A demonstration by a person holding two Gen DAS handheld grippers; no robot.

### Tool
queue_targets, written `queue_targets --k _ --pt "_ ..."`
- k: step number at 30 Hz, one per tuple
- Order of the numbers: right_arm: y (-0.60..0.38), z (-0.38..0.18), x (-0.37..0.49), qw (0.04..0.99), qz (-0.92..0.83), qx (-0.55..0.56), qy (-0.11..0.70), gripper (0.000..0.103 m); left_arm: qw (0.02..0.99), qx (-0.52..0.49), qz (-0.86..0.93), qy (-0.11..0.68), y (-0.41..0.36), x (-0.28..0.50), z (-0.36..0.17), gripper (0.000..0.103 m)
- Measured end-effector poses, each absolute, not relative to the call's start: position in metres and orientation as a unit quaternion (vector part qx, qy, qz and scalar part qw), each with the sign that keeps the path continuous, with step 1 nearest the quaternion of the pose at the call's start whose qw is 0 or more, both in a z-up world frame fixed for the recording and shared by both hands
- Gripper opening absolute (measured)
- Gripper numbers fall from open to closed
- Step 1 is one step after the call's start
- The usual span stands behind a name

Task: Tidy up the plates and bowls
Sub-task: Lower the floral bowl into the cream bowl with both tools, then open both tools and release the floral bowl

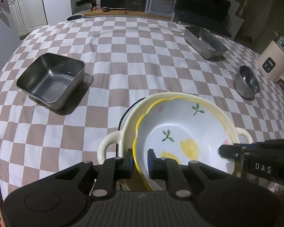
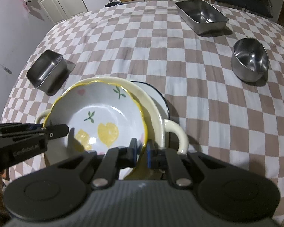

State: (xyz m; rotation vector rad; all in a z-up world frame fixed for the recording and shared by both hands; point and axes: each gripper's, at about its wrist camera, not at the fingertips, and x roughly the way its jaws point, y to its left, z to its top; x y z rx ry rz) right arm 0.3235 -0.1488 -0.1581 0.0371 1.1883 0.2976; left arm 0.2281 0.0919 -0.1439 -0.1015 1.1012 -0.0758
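Note:
A white bowl with a scalloped yellow rim and lemon pattern [image 1: 179, 130] [image 2: 104, 111] sits tilted inside a cream two-handled bowl [image 1: 111, 143] [image 2: 159, 117]. Under both lies a white plate with a dark blue rim [image 1: 129, 111] [image 2: 157, 94]. My left gripper [image 1: 140, 160] is shut on the lemon bowl's near-left rim, one pad inside and one outside. My right gripper [image 2: 142, 149] is shut on the opposite rim in the same way. Each gripper also shows in the other's view: the right gripper [image 1: 229, 151] and the left gripper [image 2: 60, 130].
On the checked tablecloth [image 1: 142, 60] stand a square steel container [image 1: 51, 79] [image 2: 47, 71] at left, a rectangular steel tray [image 1: 205, 41] [image 2: 201, 16] at the back right and a round steel bowl [image 1: 246, 83] [image 2: 250, 60] at right. A cream kettle [image 1: 272, 62] stands past the right edge.

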Motion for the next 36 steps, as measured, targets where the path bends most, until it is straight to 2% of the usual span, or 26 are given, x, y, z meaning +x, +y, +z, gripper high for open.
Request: queue_targets --k 5,11,25,28,30,33,35,36 --pt "-0.152 -0.157 0.324 0.816 0.144 0.022 0.56 0.013 0.847 -0.05 -0.04 0.528 0.093 0.229 -0.144 0.015" --pt "-0.158 -0.156 0.325 0.809 0.153 0.053 0.565 0.019 0.843 -0.058 -0.041 0.533 0.096 0.228 -0.143 0.015" --pt "-0.165 -0.148 0.315 0.81 0.17 0.06 0.558 0.02 0.856 -0.07 -0.042 0.51 0.1 0.22 -0.125 0.023" --pt "-0.17 -0.141 0.312 0.82 0.168 0.062 0.544 0.025 0.858 -0.082 -0.046 0.504 0.103 0.218 -0.12 0.025" --pt "-0.171 -0.134 0.31 0.827 0.175 0.066 0.53 0.029 0.863 -0.096 -0.046 0.493 0.107 0.216 -0.114 0.034" --pt "-0.172 -0.125 0.31 0.84 0.186 0.074 0.504 0.041 0.88 -0.106 -0.031 0.462 0.114 0.214 -0.101 0.055" --pt "-0.17 -0.119 0.311 0.851 0.19 0.073 0.485 0.048 0.891 -0.117 -0.016 0.439 0.122 0.214 -0.093 0.078" --pt "-0.169 -0.116 0.312 0.856 0.19 0.072 0.475 0.054 0.896 -0.124 -0.006 0.427 0.126 0.214 -0.089 0.082"
